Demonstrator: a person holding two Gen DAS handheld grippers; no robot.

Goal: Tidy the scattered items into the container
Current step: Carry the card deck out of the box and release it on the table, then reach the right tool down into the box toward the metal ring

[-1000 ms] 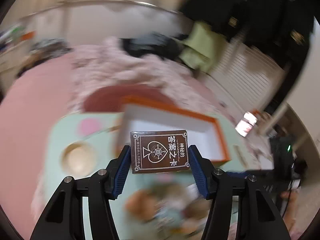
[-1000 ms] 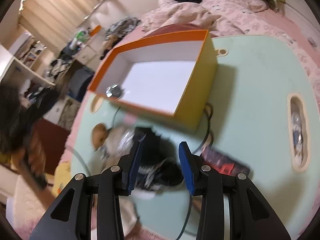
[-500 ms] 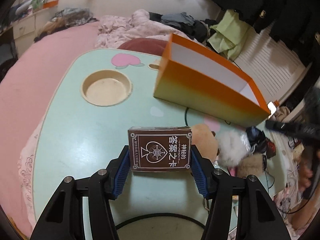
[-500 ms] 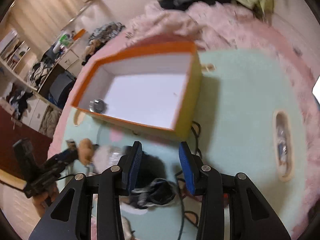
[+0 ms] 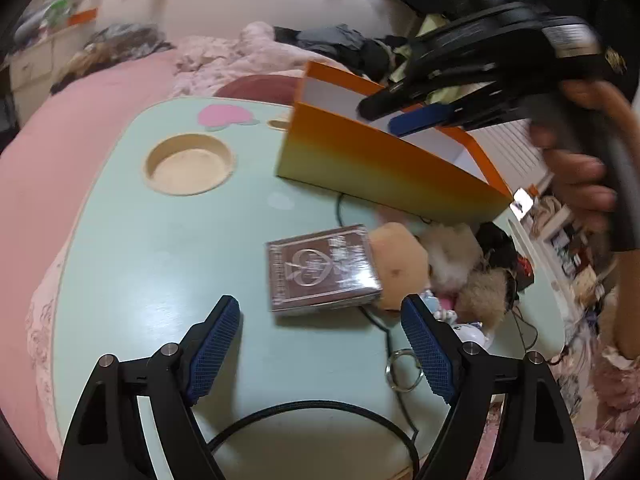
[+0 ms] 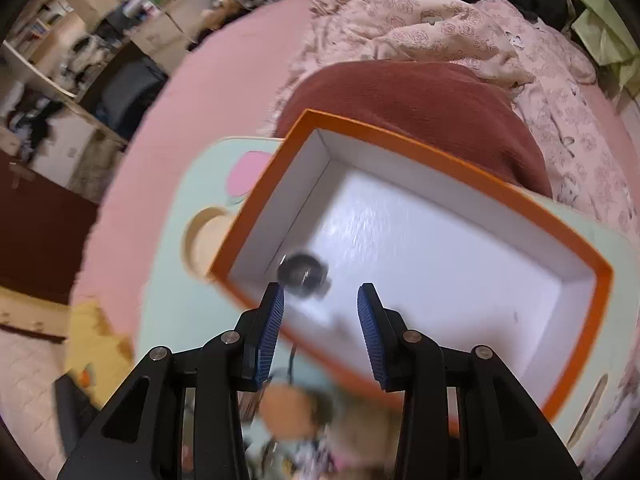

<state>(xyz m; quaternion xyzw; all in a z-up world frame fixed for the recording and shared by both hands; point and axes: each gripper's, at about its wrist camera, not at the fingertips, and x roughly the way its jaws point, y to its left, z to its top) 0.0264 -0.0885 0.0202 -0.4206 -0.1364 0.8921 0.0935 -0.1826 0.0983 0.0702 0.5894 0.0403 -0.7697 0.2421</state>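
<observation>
A brown card box lies tilted on the mint green table, its right edge against a tan plush toy. My left gripper sits just in front of it with its jaws opening, and the pads are clear of the box. The orange container stands behind, white inside. My right gripper hovers over the container's near left corner, open and holding nothing. A small dark round object lies on the container floor below it. A hand holds the right gripper above the container.
Fluffy toys, dark items and a metal ring crowd the table's right side. A black cable loops near the front edge. A round recess is sunk into the table's far left. Pink bedding surrounds the table.
My left gripper has let go of the card box, which now lies on the table by the plush toy. My right gripper has swung from the pile to above the container.
</observation>
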